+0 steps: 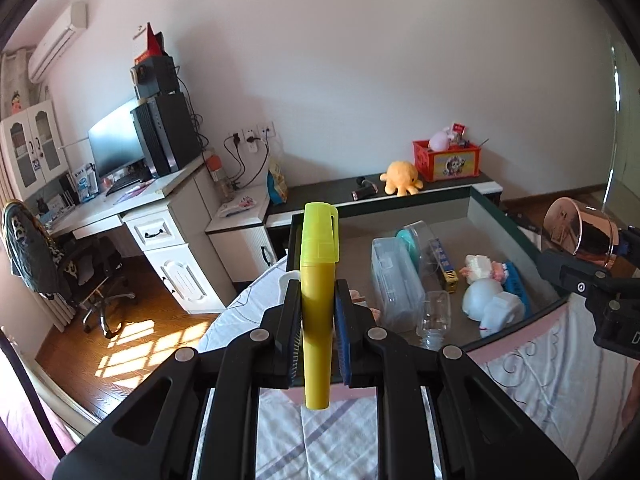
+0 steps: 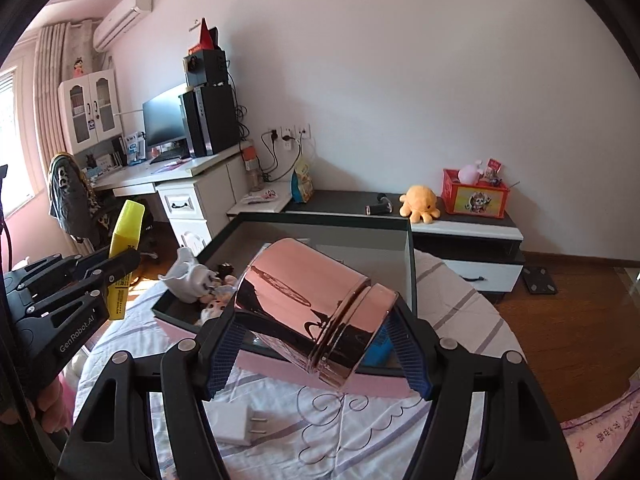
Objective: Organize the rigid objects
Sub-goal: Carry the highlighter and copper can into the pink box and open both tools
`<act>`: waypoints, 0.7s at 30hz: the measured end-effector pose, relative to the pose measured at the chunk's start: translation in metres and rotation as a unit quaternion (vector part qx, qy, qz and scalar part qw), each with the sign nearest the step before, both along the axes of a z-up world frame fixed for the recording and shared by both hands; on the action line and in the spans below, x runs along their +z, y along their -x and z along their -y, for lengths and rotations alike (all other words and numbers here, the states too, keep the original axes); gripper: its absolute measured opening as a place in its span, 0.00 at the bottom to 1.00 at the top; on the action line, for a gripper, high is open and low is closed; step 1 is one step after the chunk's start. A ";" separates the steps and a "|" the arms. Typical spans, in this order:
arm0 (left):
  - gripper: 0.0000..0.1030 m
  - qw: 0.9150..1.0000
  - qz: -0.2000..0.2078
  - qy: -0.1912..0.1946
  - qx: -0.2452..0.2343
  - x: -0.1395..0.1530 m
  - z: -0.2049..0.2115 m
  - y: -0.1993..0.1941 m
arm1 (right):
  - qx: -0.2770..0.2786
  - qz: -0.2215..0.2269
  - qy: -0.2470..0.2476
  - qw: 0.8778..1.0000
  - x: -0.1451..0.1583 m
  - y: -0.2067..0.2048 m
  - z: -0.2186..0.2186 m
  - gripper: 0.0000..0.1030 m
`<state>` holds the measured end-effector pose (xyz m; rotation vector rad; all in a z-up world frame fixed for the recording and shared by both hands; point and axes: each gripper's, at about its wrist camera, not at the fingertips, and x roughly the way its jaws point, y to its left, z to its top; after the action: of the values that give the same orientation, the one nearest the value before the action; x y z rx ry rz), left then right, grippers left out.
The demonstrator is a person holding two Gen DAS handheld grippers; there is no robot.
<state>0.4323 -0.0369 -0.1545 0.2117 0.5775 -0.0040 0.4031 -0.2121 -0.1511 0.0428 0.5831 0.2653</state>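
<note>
Bedroom, striped bedsheet (image 2: 360, 420) below. Left gripper (image 1: 318, 312) pinching upright yellow marker (image 1: 318, 280); right gripper (image 2: 316, 344) clamping tilted copper tin (image 2: 308, 300), both hovering before open box (image 1: 472, 208) of clutter.

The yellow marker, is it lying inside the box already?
No, the yellow marker stands upright, clamped between the fingers of the left gripper, in front of the box and not inside it.

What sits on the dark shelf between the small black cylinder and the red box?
A yellow plush octopus sits between the black cylinder and the red box on the dark shelf; both wrist views show it.
</note>
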 end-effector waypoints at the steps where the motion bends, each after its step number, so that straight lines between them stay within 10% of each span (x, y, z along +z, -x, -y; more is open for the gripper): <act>1: 0.15 1.000 -0.015 -0.004 -0.001 -0.007 0.002 -0.013 | -0.002 -0.010 0.000 1.000 -0.006 -0.013 0.002 0.67; 13: 0.16 0.998 -0.056 -0.026 0.000 -0.041 0.003 -0.085 | -0.015 -0.101 0.013 0.995 -0.063 -0.112 0.008 0.68; 21: 0.66 0.999 -0.033 0.001 -0.015 -0.028 -0.004 -0.057 | -0.004 -0.083 -0.010 0.996 -0.056 -0.105 0.008 0.79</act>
<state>0.4892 -0.0330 -0.1825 0.2191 0.6398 -0.0411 0.5079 -0.2203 -0.2072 0.0875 0.7456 0.2617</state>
